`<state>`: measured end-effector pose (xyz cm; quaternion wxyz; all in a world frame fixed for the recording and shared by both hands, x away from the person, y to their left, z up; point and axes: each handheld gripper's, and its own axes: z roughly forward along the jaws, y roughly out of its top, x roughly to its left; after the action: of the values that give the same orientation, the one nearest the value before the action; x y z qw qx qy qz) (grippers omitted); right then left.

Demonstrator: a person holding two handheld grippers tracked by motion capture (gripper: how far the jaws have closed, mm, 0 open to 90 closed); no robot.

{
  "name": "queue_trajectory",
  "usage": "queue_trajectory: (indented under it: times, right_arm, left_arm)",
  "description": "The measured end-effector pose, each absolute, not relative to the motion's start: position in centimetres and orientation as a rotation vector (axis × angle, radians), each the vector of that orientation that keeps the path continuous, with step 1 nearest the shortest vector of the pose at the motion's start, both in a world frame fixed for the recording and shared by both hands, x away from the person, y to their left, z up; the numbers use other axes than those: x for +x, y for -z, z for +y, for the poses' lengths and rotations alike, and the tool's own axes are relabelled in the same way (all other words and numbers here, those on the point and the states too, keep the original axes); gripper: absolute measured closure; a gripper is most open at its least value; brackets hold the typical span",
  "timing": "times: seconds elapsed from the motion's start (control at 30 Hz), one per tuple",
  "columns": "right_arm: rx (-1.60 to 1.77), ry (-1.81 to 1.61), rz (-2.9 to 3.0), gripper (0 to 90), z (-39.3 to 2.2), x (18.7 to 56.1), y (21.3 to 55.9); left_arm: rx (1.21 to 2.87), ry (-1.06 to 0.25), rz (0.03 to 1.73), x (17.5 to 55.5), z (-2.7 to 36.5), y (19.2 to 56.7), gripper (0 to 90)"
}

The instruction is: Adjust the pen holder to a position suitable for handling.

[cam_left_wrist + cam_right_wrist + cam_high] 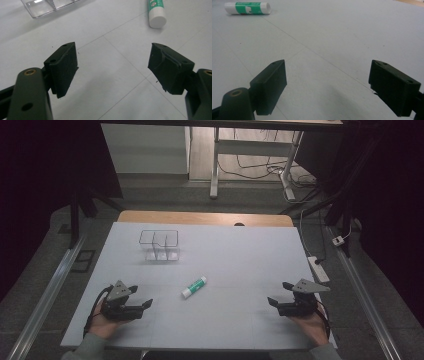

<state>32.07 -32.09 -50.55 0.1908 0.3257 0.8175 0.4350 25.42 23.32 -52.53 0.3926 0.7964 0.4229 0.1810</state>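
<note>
From the high view, the glue stick (193, 287) lies in the middle of the table (240, 250), and the clear box (160, 251) near the far edge looks empty. Nothing seems started.

Left gripper view: left gripper (112, 66) is wide apart, holding nothing.

Right gripper view: right gripper (328, 86) is the same.

One glue stick (193, 287), one clear tray (160, 245) and two hand-held grippers, left (140, 297) and right (278, 293), are counted on one tabletop (235, 255).
</note>
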Motion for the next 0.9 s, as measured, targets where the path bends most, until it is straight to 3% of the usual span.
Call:
queue_trajectory:
  times: [0.9]
  right_arm:
    - [0.910,-1.175,2.314,15.0,-31.64,31.96,51.08]
  left_arm:
    - [2.031,-0.450,1.081,25.78,23.35,52.71,23.2]
